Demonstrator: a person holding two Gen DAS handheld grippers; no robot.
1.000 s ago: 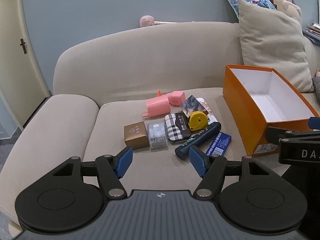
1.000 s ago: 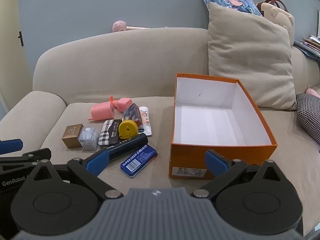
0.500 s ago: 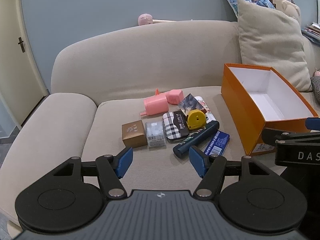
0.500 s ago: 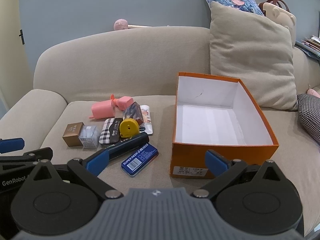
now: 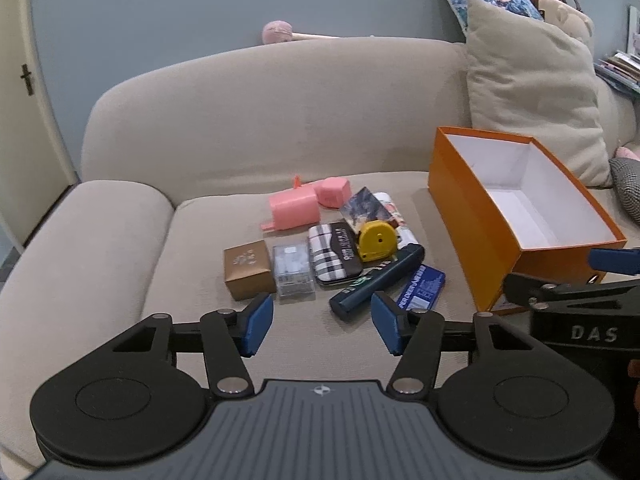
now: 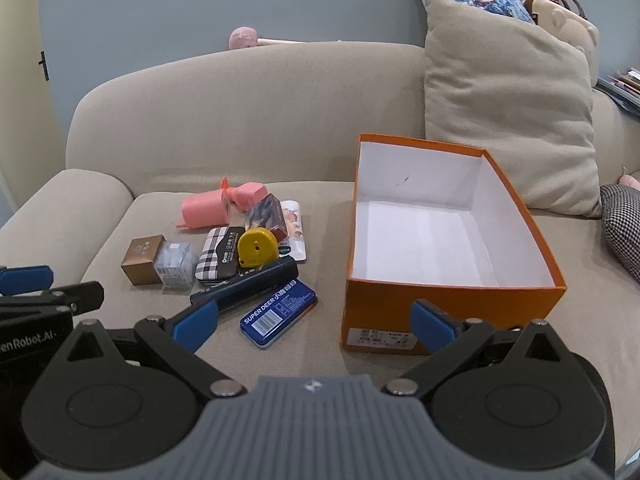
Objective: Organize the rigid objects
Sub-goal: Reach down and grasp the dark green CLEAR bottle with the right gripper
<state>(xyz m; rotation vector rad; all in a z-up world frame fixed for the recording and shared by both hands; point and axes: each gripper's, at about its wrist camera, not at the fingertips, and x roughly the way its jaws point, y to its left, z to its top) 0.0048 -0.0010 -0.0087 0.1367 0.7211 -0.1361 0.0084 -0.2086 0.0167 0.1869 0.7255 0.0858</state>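
Observation:
A cluster of small objects lies on the beige sofa seat: a gold box [image 5: 246, 267], a clear plastic case [image 5: 292, 270], a plaid case [image 5: 334, 252], a yellow tape measure [image 5: 376, 240], a dark tube [image 5: 376, 280], a blue tin [image 6: 279, 313] and pink items [image 5: 294, 208]. An open orange box [image 6: 448, 236] with a white, bare inside stands to their right. My left gripper [image 5: 322, 328] hovers in front of the cluster, its jaws closing with nothing between them. My right gripper [image 6: 314, 322] stands wide open in front of the orange box and holds nothing.
A large beige cushion [image 6: 508, 120] leans on the sofa back behind the orange box. A checked fabric item [image 6: 622, 228] lies at the far right. The sofa armrest [image 5: 80, 248] rises at the left. A pink-headed stick [image 5: 280, 33] rests on the sofa back.
My left gripper's blue pads have come closer together. The objects and the right gripper have stayed in place.

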